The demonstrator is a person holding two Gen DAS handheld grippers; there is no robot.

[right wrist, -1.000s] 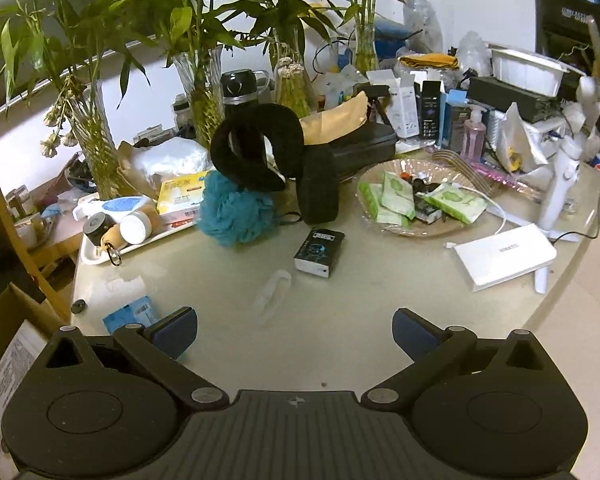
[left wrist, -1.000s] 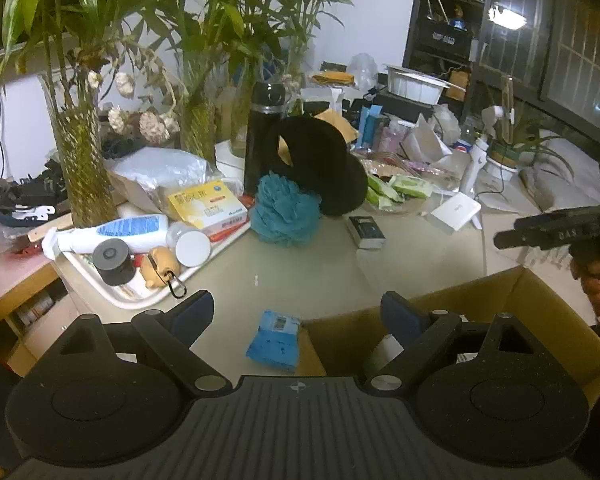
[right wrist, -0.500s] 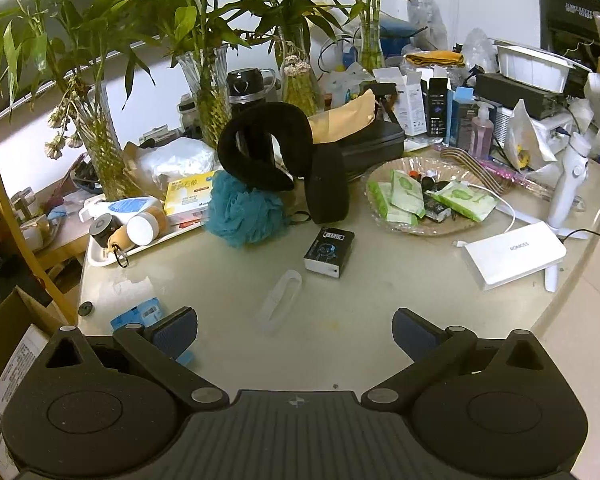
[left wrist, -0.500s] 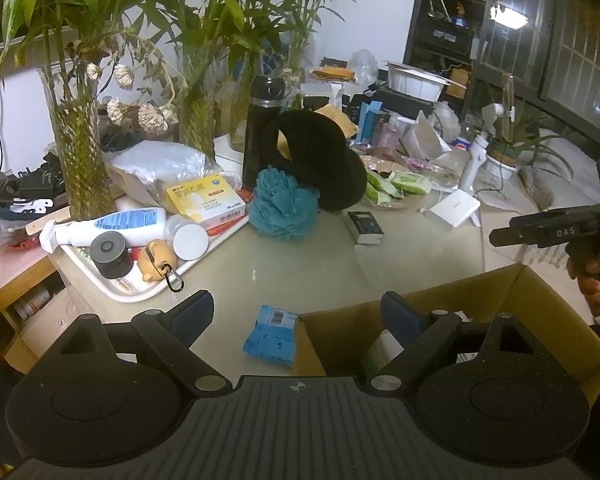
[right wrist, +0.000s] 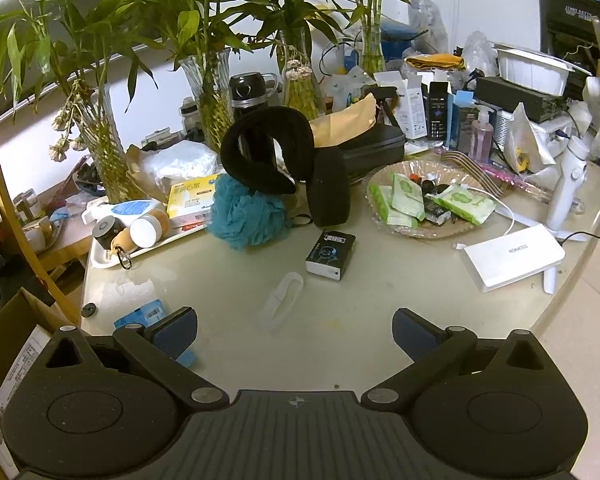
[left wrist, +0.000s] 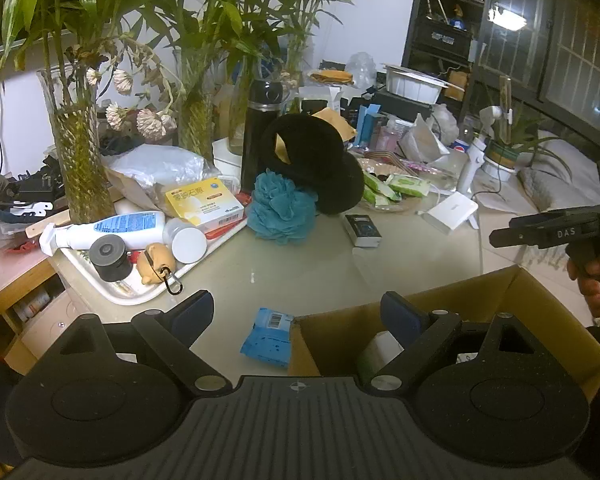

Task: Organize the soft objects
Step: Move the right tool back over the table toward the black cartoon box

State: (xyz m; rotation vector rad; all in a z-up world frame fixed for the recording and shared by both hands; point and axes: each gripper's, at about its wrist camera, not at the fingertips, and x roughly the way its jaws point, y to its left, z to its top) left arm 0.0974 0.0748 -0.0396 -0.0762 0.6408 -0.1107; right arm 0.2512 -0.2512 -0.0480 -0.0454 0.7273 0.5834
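A teal bath pouf [left wrist: 280, 212] [right wrist: 246, 216] rests on the glass table against a black neck pillow [left wrist: 312, 160] [right wrist: 268, 152] that stands upright behind it. Close to the table's near edge lies a blue tissue pack [left wrist: 268, 336] [right wrist: 144, 314], beside an open cardboard box [left wrist: 520, 300] [right wrist: 4, 332]. My left gripper [left wrist: 296, 316] hovers open over the box corner and the tissue pack, holding nothing. My right gripper [right wrist: 296, 328] is open and empty above bare tabletop. A hand [left wrist: 592, 280] holding that gripper shows at the right edge of the left wrist view.
A white tray [left wrist: 116, 296] with bottles sits at the left. Glass vases [left wrist: 76, 160] with bamboo and a black flask [left wrist: 260, 132] stand behind. A small black box [right wrist: 332, 254], a clear plastic clip [right wrist: 284, 296], a wicker dish [right wrist: 380, 184] and a white power bank [right wrist: 512, 256] lie on the table.
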